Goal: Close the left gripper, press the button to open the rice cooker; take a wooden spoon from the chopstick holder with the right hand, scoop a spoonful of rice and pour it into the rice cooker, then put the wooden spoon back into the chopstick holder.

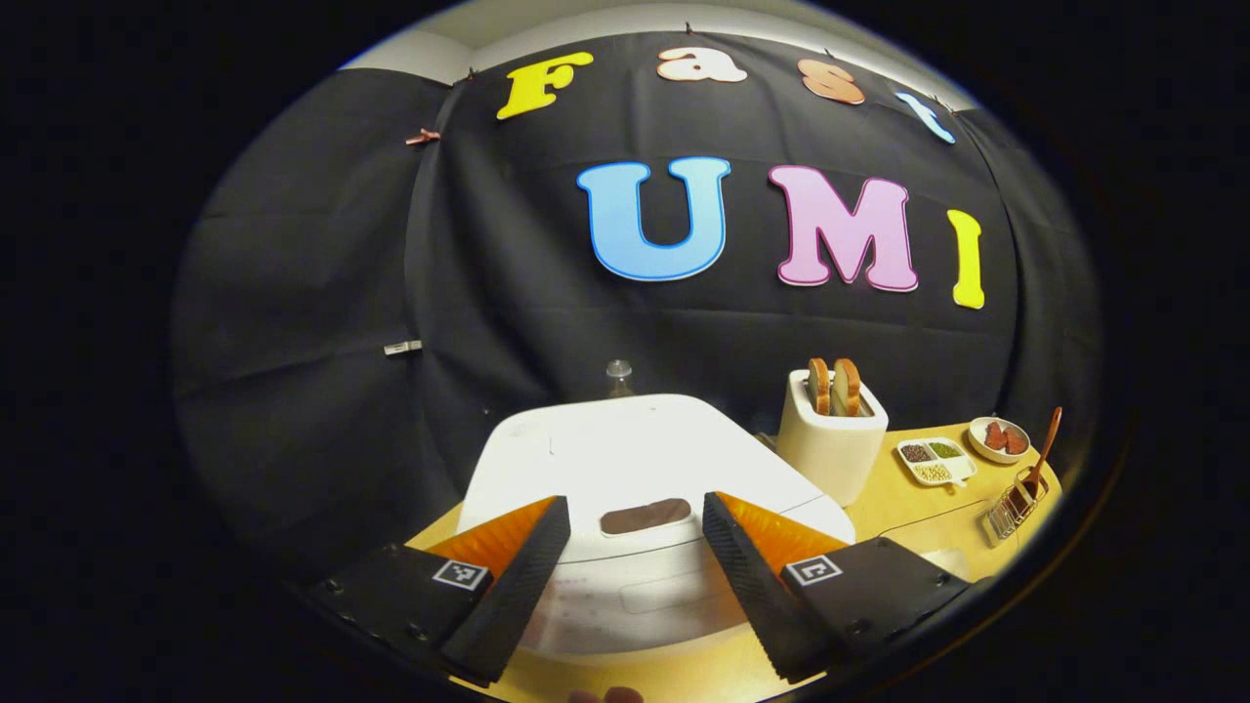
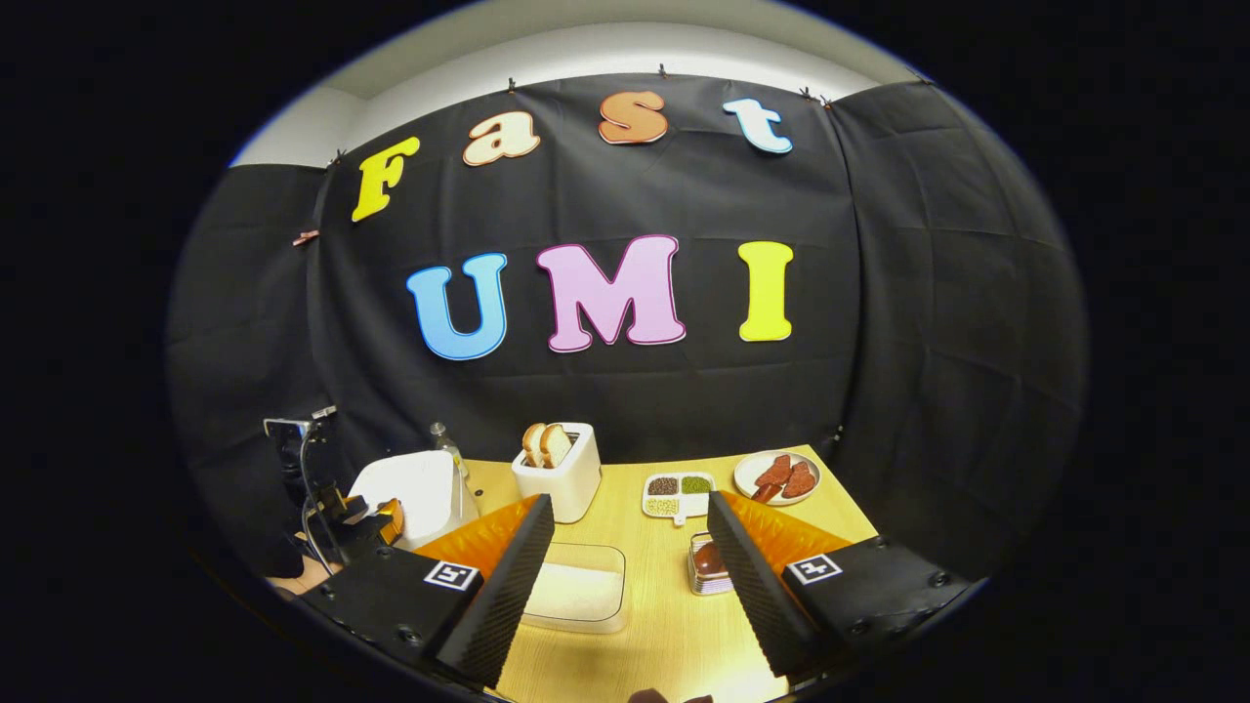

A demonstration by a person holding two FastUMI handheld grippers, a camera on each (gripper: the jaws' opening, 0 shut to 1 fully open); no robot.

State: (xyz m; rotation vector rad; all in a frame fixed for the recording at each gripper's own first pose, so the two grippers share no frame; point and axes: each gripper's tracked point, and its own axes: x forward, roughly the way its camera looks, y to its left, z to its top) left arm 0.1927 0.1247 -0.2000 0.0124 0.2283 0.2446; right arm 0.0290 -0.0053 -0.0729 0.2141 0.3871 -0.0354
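Black cloth backs your wooden table (image 2: 664, 586), where the white rice cooker (image 1: 635, 459), lid down, sits at the far left with your left gripper (image 1: 635, 547) spread wide and empty over its dark button (image 1: 645, 515). Right of the cooker stand the toaster (image 2: 562, 469), the rice tray (image 2: 578, 591) and the chopstick holder (image 2: 705, 566). Your right gripper (image 2: 630, 566) hangs wide open, holding nothing, above the tray; no label is readable.

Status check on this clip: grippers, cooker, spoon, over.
Left gripper open, facing the rice cooker, lid closed. Right gripper open, empty. Wooden spoon in chopstick holder. Nothing in the way.
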